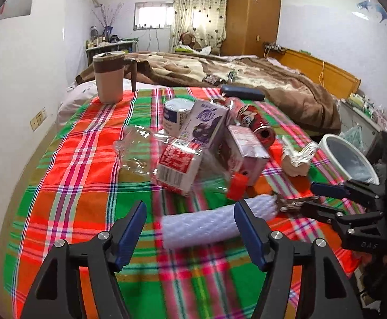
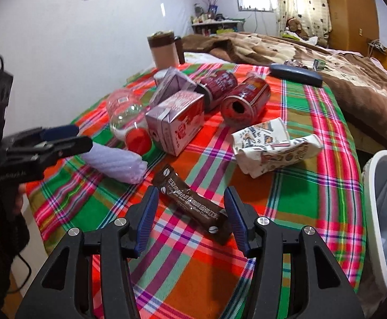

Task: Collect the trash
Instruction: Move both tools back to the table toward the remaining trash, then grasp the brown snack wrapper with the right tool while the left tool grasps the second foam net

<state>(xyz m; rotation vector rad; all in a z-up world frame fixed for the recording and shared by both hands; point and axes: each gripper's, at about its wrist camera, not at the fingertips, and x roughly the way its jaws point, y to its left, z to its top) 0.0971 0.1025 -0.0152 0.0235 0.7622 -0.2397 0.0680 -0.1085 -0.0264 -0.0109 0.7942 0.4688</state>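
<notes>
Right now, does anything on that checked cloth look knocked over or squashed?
Yes. Two red cans lie on their sides, open ends showing. The clear bottle also lies flat, and the patterned paper cup beside them is crushed. The brown-banded mug stands upright.

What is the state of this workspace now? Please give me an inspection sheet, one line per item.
Surface: plaid cloth spread on a bed.
Job's things: two red cans lying down, two cartons, clear bottle with red cap, white foam roll, brown coffee packet, crumpled printed bag; white bin beside the bed.
Clutter: lidded mug, dark case, white tub.
Grippers: left claw open around the foam roll; right claw open around the coffee packet.
Cables: black cord at the left edge.
Surroundings: brown blanket, wardrobe, curtain.
</notes>
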